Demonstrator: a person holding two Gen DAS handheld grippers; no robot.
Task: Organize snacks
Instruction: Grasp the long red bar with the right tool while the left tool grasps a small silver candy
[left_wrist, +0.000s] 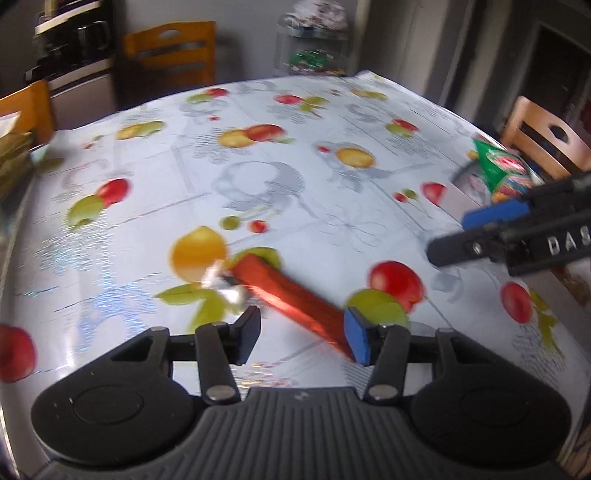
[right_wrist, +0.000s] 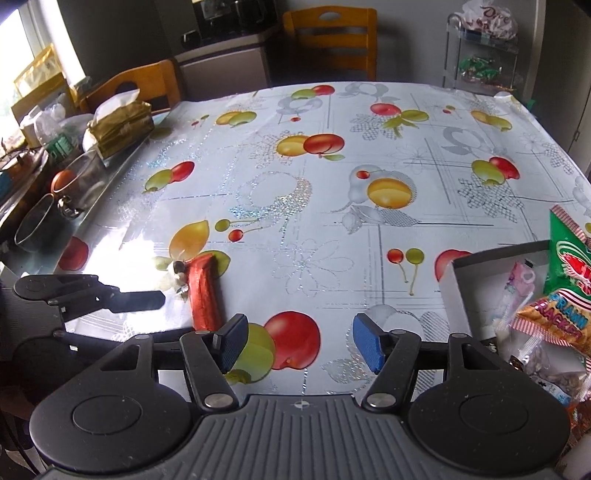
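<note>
A red foil snack bar (left_wrist: 291, 299) lies flat on the fruit-print tablecloth (left_wrist: 295, 166), with a crumpled silver wrapper (left_wrist: 225, 286) at its far end. My left gripper (left_wrist: 303, 336) hovers over the bar's near end. It is open: the blue pad sits beside the bar and the black finger stands apart. From the right wrist view, the bar (right_wrist: 203, 295) lies just past the left gripper (right_wrist: 177, 314). My right gripper (right_wrist: 295, 343) is open over bare cloth and holds nothing; it also shows in the left wrist view (left_wrist: 452, 236). A white box (right_wrist: 461, 288) at the right holds snack packs, among them a green prawn cracker bag (right_wrist: 569, 258).
A tissue pack (right_wrist: 122, 125), bowls and a dark pot (right_wrist: 37, 229) line the table's left side. Wooden chairs (right_wrist: 332, 40) stand around the table. A clear shelf with sweets (right_wrist: 480, 66) stands at the back right. The green bag (left_wrist: 506, 170) shows at the right.
</note>
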